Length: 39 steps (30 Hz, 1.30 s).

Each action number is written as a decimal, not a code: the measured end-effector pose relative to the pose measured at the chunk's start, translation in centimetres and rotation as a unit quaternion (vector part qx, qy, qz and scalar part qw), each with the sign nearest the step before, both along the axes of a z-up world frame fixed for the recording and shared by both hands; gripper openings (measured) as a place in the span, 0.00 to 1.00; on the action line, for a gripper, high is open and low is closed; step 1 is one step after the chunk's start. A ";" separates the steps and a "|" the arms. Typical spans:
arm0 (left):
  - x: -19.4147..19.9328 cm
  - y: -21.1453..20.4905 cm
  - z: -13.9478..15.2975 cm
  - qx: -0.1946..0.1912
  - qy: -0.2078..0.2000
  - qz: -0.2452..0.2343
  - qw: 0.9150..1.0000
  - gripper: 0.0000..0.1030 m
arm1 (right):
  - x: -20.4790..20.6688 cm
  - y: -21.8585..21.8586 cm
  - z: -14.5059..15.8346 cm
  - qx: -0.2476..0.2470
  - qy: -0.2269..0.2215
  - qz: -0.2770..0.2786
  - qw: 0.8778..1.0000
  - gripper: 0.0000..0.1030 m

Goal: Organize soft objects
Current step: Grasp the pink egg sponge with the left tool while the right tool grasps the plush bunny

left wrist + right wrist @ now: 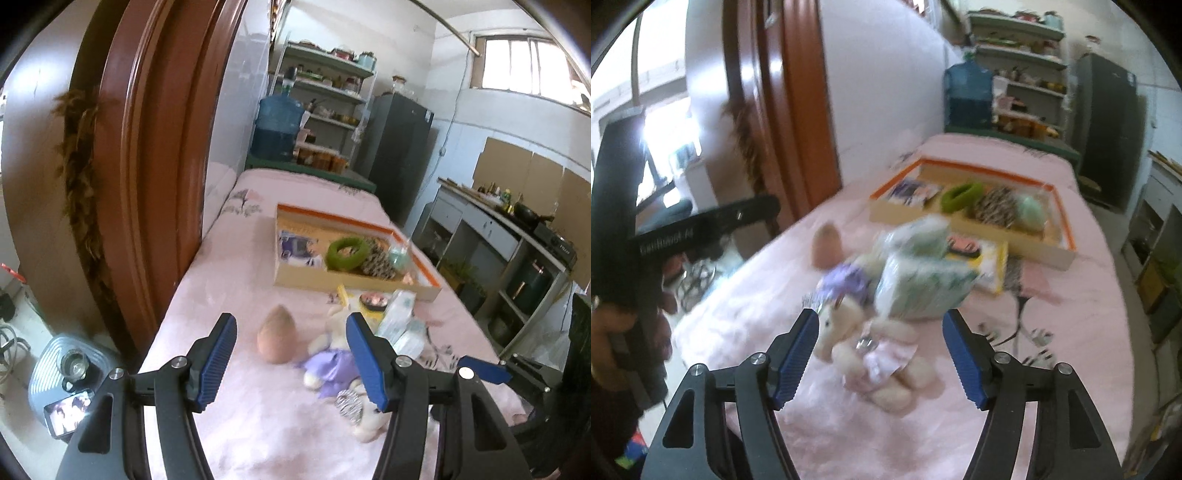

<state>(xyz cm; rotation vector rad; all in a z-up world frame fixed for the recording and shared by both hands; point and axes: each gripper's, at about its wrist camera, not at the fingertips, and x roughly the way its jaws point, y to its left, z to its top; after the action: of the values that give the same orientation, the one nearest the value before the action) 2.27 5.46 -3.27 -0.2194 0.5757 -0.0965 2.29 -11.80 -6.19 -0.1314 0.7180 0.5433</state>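
Plush horse (846,328) lies on its side on the pink bed (1071,332), head toward 10 o'clock, legs toward 5 o'clock. It sits low between my right claw (881,354) fingers, nearer the left one; the pads do not press on it. Right claw stands wide apart and empty. Picture is blurred, so I cannot tell whether the left pad brushes the muzzle.

Just behind the horse, at 12 o'clock: a purple plush (846,282), touching it, and a tissue pack (923,284) leaning in at 1 o'clock. A peach egg (277,339) lies apart at 11 o'clock. Further back, the box (1060,254) with a green ring (962,197) and other soft things already inside.

Left claw (291,358) also spread wide, nothing held, hovering over the purple plush and egg.

Judgement: step in hand is picking up the horse for the box.
- Centre the body, not the head, between the pads before closing.
- Come down far enough to catch stuffing, not only the dress.
- Close gently; plush compresses, so squeeze until it stops giving.
- Lift straight up to avoid dragging the purple plush or tipping the tissue pack.
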 end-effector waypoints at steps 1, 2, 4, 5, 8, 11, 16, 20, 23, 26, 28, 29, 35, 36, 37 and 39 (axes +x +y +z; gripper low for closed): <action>0.2 0.1 -0.4 0.000 0.007 0.000 1.000 0.60 | 0.0 0.4 -0.6 -0.009 0.004 0.005 1.000 0.69; 0.4 0.1 -0.8 0.001 0.012 -0.001 1.000 0.60 | 0.0 0.7 -1.3 -0.019 0.008 0.009 1.000 0.69; 0.9 0.2 -1.5 0.003 0.022 -0.001 1.000 0.60 | 0.1 1.1 -2.3 -0.031 0.013 0.015 0.999 0.69; 1.2 0.3 -1.8 0.003 0.025 -0.001 1.000 0.60 | 0.2 1.3 -2.6 -0.034 0.016 0.016 0.999 0.69; 2.6 0.3 -2.6 0.008 0.038 -0.004 0.999 0.60 | 0.6 1.5 -3.3 -0.036 0.022 0.018 0.999 0.69; 4.2 -0.2 -3.6 0.023 0.055 -0.011 0.998 0.60 | 1.2 1.7 -4.0 -0.041 0.030 0.019 0.999 0.69; 7.1 -0.6 -5.9 0.057 0.098 -0.009 0.994 0.59 | 1.7 1.9 -4.6 -0.046 0.033 0.020 0.998 0.70; 8.4 -0.1 -6.9 0.042 0.116 -0.011 0.992 0.59 | 2.4 1.9 -4.9 -0.041 0.039 0.019 0.998 0.70; 8.9 0.2 -7.3 0.023 0.124 -0.017 0.992 0.59 | 2.5 2.0 -5.1 -0.038 0.042 0.020 0.998 0.70; 9.2 0.3 -7.6 0.002 0.129 -0.026 0.991 0.48 | 2.8 2.1 -5.2 -0.038 0.044 0.023 0.998 0.70; 9.2 0.3 -7.7 -0.012 0.127 -0.037 0.991 0.37 | 2.8 2.1 -5.3 -0.040 0.046 0.023 0.998 0.68; 9.3 0.1 -7.7 -0.018 0.127 -0.042 0.991 0.37 | 2.8 2.1 -5.3 -0.042 0.048 0.021 0.998 0.63; 8.9 0.2 -7.6 -0.028 0.121 -0.038 0.991 0.36 | 2.9 1.5 -5.3 -0.027 0.058 0.014 0.998 0.53; 8.8 0.3 -7.6 -0.032 0.119 -0.037 0.992 0.36 | 2.9 1.4 -5.3 -0.024 0.059 0.013 0.998 0.51; 8.6 0.4 -7.5 -0.034 0.116 -0.034 0.992 0.36 | 2.9 1.3 -5.2 -0.021 0.059 0.012 0.998 0.51; 8.2 0.4 -7.3 -0.031 0.110 -0.030 0.993 0.36 | 2.7 1.1 -5.0 -0.018 0.059 0.013 0.998 0.49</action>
<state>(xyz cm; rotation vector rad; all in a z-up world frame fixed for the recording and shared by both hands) 10.51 5.86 -10.56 -0.2753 0.7989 -0.1492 5.00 -10.67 -11.19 -0.1423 0.8416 0.5665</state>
